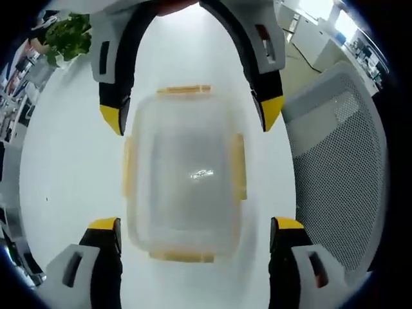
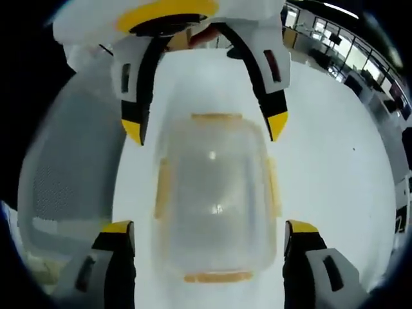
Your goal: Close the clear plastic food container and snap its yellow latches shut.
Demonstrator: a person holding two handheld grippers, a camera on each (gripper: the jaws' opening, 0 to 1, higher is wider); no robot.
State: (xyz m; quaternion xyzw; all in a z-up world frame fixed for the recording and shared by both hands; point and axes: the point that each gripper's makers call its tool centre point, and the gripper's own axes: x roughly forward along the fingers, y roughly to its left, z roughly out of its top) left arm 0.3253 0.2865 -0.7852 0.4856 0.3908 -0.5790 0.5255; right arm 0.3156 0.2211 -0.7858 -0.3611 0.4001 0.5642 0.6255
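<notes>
A clear plastic container (image 1: 187, 174) with its lid on lies flat on the white table (image 1: 64, 167). Yellow latches (image 1: 183, 90) line all its sides; blur hides whether they are snapped down. My left gripper (image 1: 196, 225) is open, its yellow-tipped jaws spread wider than the container's near end. My right gripper (image 1: 192, 116) comes in from the opposite end, also open. In the right gripper view the container (image 2: 215, 193) sits between my right gripper (image 2: 208, 227) below and the left gripper (image 2: 205, 129) above. Neither gripper holds anything.
A grey mesh office chair (image 1: 341, 148) stands against the table edge, seen again in the right gripper view (image 2: 71, 180). A green plant (image 1: 67, 35) stands at the table's far corner. Office desks (image 2: 360, 64) fill the background.
</notes>
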